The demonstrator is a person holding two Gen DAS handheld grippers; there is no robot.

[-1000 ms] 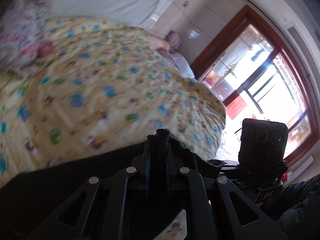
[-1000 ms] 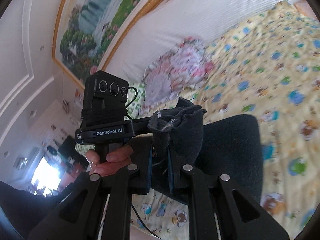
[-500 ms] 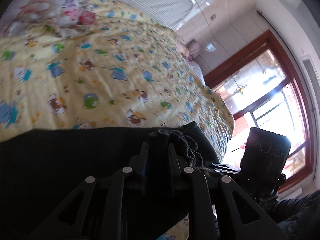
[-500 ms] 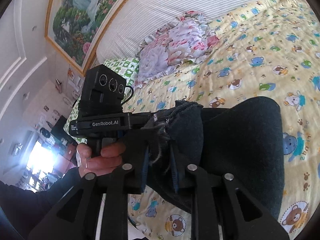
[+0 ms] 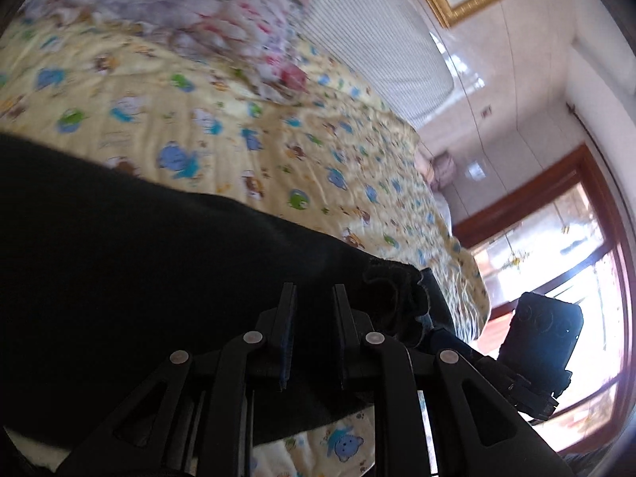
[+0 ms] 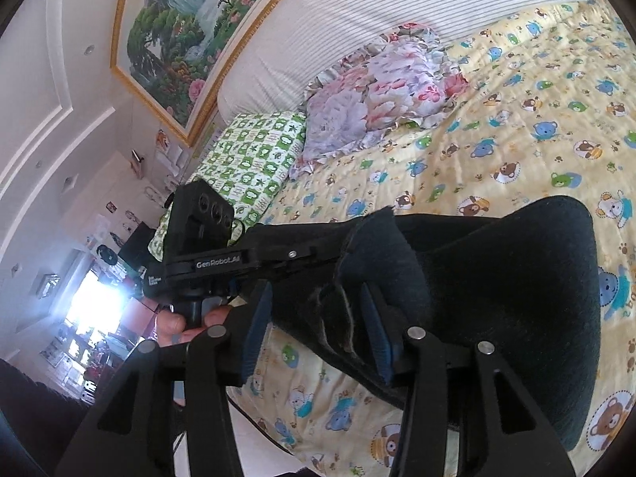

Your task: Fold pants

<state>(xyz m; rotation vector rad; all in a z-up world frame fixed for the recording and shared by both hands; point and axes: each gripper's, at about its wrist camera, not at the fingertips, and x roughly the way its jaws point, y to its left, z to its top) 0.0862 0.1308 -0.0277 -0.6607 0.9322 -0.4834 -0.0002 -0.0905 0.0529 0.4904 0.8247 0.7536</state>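
Black pants [image 5: 139,258] lie folded on the yellow cartoon-print bedspread [image 5: 238,131] near the bed's front edge. My left gripper [image 5: 312,298] is partly open, its jaws apart over the pants, with the bunched pants corner [image 5: 397,298] just to its right. In the right wrist view the pants [image 6: 516,298] form a dark slab. My right gripper [image 6: 318,302] is open, its jaws wide apart around a loose fold of pants edge [image 6: 369,246]. The left gripper's body [image 6: 222,266] and the hand holding it show to the left there.
A floral pillow [image 6: 381,91] and a green checked pillow [image 6: 254,163] lie at the head of the bed below a striped headboard [image 6: 397,12]. The right gripper's camera block [image 5: 544,338] is at lower right. A wood-framed window [image 5: 576,238] is beyond the bed edge.
Both grippers have opened and let go of the pants edge that they held. The pants have come down flat on the bedspread. Both views have swung toward the headboard.
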